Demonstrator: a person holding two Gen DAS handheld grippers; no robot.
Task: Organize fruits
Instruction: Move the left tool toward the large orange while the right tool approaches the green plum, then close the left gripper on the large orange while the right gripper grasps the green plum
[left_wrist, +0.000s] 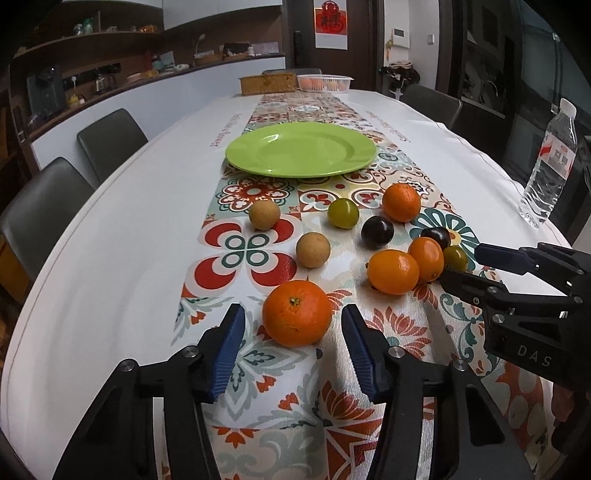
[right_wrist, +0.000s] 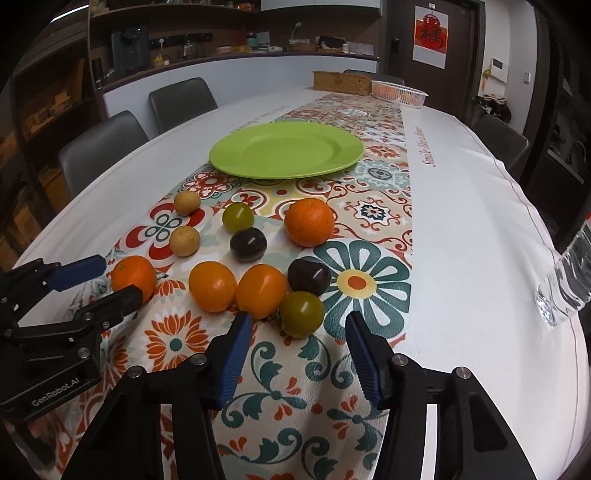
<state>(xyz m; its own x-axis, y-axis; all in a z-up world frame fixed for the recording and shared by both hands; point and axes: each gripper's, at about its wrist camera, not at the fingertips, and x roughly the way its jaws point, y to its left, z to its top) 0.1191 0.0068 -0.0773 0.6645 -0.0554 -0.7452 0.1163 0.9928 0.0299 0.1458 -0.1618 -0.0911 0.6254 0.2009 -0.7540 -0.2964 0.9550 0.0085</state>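
Hand-held gripper on the left (left_wrist: 293, 345), jaws wide apart and empty, frames a round orange mandarin (left_wrist: 297, 313) at twelve o'clock, short of the empty lime-green plastic plate (left_wrist: 301, 149).

Both wrist cameras low over table, facing green plate (left_wrist: 301, 149); shared fruit cluster.

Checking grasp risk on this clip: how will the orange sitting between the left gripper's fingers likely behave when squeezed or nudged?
The orange looks round, so a nudge would probably roll it along the tablecloth. Its dimpled skin likely grips the ribbed blue pads well. It seems firm; the open left gripper straddles it without touching.
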